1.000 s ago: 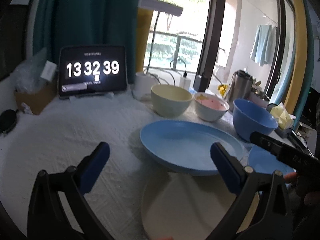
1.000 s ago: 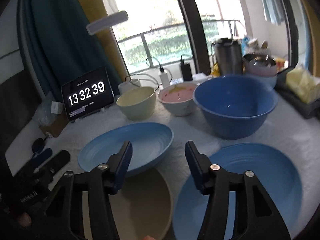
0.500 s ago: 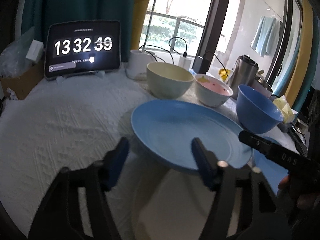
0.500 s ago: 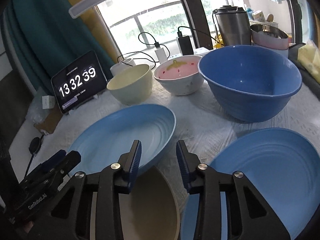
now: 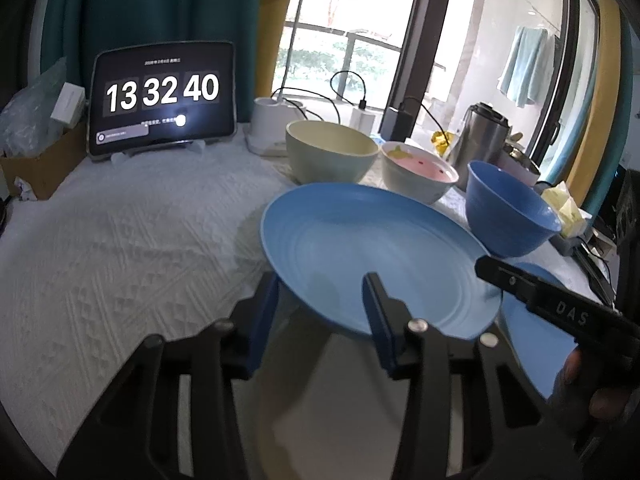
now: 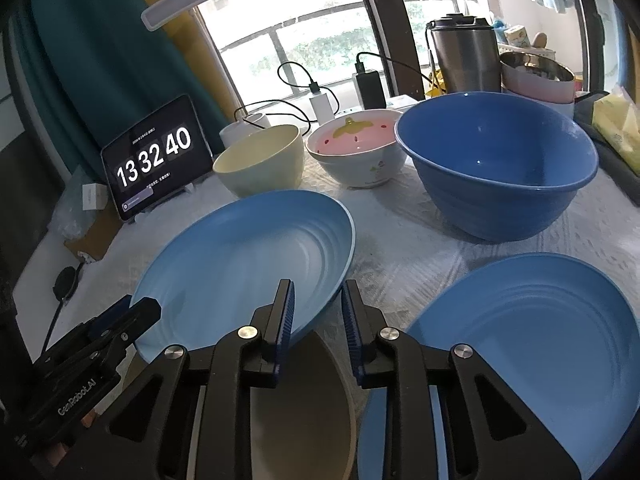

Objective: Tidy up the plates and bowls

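Observation:
A light blue plate [image 5: 360,248] [image 6: 240,256] lies tilted, its near edge resting over a cream plate [image 5: 320,400] [image 6: 304,400]. My left gripper [image 5: 320,316] straddles the near left rim and its jaws are closing; the pads stand clear of the rim. My right gripper [image 6: 318,316] straddles the near right rim, jaws also closing, with a small gap still showing. A second blue plate [image 6: 520,340] lies to the right. Behind stand a cream bowl [image 5: 328,152], a pink strawberry bowl [image 5: 416,176] and a big blue bowl [image 6: 496,168].
A tablet clock [image 5: 160,96] stands at the back left beside a cardboard box [image 5: 36,168]. A lamp base [image 5: 272,120], chargers with cables [image 6: 320,104], a steel flask [image 6: 464,56] and a tissue pack [image 6: 616,128] crowd the back and right. A white textured cloth [image 5: 120,260] covers the table.
Both grippers' jaws have narrowed from wide apart to close around the tilted blue plate's rim, and both views have come nearer to it. The clock has ticked on.

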The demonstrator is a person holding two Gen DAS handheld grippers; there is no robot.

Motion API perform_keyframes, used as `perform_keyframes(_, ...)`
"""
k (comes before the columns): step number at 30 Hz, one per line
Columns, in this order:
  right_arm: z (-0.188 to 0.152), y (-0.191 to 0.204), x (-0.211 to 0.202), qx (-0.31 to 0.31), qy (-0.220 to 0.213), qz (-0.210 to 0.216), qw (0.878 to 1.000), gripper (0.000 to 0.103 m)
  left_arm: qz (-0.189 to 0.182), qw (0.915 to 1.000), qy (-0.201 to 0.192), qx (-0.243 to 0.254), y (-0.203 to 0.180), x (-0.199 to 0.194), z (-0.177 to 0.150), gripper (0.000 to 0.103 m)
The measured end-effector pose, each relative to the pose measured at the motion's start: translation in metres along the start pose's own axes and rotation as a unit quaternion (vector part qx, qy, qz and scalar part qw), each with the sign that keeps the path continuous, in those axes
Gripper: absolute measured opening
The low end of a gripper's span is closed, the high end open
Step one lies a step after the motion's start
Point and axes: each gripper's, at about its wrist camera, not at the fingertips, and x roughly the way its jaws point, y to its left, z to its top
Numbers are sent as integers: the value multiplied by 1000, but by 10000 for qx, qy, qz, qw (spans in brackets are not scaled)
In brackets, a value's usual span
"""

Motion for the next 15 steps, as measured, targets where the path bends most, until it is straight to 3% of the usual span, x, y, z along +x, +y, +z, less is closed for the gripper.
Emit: perform_keyframes(15,-17,9,-48,-315,-269,27,9991,26,27,9990,-264,373,-16,-48,-18,45)
